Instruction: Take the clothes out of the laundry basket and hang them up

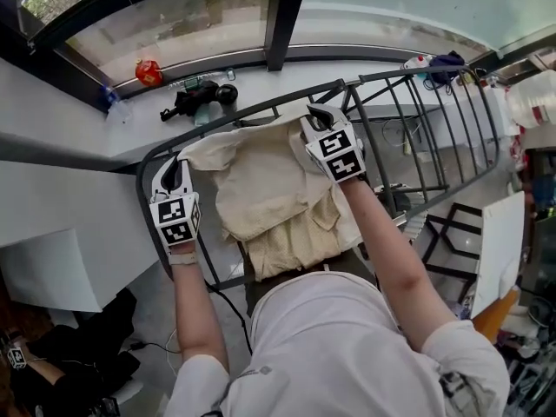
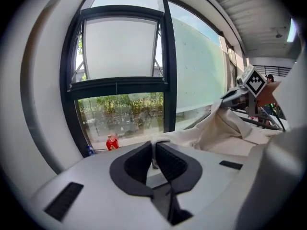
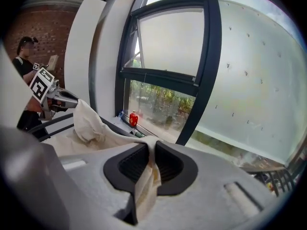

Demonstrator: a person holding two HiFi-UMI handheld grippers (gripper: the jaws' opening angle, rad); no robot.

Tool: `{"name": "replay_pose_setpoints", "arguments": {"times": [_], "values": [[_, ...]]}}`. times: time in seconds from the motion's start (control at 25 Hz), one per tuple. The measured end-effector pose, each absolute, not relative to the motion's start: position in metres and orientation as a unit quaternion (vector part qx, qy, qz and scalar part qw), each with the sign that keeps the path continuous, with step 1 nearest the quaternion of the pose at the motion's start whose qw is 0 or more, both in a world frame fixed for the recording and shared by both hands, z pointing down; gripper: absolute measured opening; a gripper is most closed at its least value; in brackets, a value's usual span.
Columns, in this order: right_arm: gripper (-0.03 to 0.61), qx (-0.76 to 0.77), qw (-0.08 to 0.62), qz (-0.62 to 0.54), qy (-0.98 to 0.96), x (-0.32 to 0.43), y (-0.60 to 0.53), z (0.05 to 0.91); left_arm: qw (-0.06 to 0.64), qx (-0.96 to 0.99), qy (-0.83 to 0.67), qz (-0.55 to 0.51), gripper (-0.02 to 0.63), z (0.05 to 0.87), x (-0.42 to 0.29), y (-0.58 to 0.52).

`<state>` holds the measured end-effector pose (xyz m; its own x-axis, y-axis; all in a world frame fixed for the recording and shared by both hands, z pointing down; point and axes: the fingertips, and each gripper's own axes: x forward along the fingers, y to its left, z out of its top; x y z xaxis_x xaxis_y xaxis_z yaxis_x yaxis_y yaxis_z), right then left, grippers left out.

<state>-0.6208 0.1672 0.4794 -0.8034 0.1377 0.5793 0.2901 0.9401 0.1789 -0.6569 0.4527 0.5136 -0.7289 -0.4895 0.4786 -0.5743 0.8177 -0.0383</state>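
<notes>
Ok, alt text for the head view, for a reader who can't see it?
Seen from above, a person holds a cream garment across a dark metal rack, with the left gripper and right gripper each shut on its top edge. Beyond the rack, a grey sill below a window holds a small red item.

White left gripper [image 1: 171,170] and right gripper [image 1: 323,112], marker cubes [image 1: 176,219]; white short-sleeved shirt [image 1: 347,354]
</notes>
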Motion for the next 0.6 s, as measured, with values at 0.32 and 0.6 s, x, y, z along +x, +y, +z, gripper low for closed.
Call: {"name": "replay_pose_setpoints", "arguments": {"times": [0.32,0.6], "values": [[0.265,-0.101,0.357,-0.127,-0.920,-0.600,0.183,0.511,0.272,0.314,-0.907,0.062,0.121,0.550,-0.648,0.457],[0.281,-0.080,0.355,-0.115,-0.924,-0.573,0.196,0.508,0.279,0.349,-0.892,0.066,0.186,0.559,-0.626,0.453]]}}
